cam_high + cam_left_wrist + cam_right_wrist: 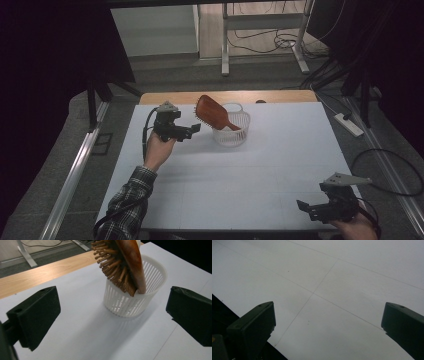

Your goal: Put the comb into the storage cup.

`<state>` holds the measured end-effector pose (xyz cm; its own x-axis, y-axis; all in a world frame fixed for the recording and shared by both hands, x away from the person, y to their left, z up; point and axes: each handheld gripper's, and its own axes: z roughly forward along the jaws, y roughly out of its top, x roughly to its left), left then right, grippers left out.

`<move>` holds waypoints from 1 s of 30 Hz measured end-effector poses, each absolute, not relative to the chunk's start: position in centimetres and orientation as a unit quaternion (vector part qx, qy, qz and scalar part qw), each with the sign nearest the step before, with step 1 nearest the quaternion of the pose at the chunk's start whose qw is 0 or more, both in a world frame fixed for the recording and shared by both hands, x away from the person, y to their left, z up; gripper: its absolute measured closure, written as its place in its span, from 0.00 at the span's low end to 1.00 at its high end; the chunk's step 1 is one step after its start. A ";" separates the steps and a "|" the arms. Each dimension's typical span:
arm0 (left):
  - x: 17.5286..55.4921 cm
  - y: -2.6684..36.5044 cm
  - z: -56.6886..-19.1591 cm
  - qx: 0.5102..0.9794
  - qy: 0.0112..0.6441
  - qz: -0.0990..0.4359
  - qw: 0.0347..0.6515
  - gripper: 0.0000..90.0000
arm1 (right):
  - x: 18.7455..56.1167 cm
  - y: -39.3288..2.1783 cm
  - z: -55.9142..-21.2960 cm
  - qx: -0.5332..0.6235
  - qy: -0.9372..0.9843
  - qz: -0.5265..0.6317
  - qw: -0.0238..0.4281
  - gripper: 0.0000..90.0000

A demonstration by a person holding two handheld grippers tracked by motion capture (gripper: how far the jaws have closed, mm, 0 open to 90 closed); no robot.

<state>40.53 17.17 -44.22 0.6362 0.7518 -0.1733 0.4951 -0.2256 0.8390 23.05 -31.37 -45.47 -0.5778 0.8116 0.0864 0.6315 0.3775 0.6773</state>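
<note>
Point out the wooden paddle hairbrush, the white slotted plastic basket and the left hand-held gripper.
Wooden paddle hairbrush [209, 111], high view, on its smooth back.
White slotted plastic basket [152, 272], left gripper view, on the inner wall.
Left hand-held gripper [194, 129], high view, between its open jaws.

Wood hairbrush [212, 113] leaning, handle-down in wht basket [232, 135].

hairbrush [212, 113]: reddish-brown | basket [239, 135]: white, slatted | surface [260, 170]: white | sleeve [127, 197]: plaid | fingers [37, 315]: black
</note>
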 end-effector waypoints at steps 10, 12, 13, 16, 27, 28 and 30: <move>40.0 16.2 -44.9 0.790 0.389 0.140 0.452 0.00 | 22.7 -31.5 -45.3 0.434 0.816 0.345 0.163 0.00; 39.9 16.2 -45.0 0.791 0.389 0.138 0.451 0.00 | 22.7 -31.5 -45.4 0.435 0.816 0.345 0.162 0.00; 39.8 16.3 -45.0 0.793 0.388 0.140 0.449 0.00 | 22.7 -31.5 -45.4 0.434 0.816 0.345 0.162 0.00; 39.4 16.5 -45.0 0.793 0.387 0.143 0.449 0.00 | 22.7 -31.6 -45.4 0.435 0.816 0.346 0.161 0.00; 38.1 17.1 -45.2 0.792 0.395 0.147 0.441 0.00 | 22.8 -31.6 -45.4 0.439 0.815 0.343 0.158 0.00; 38.0 17.2 -45.2 0.793 0.395 0.146 0.441 0.00 | 22.8 -31.6 -45.4 0.439 0.815 0.343 0.158 0.00; 37.8 17.3 -45.2 0.792 0.397 0.145 0.441 0.00 | 22.8 -31.6 -45.4 0.439 0.816 0.343 0.158 0.00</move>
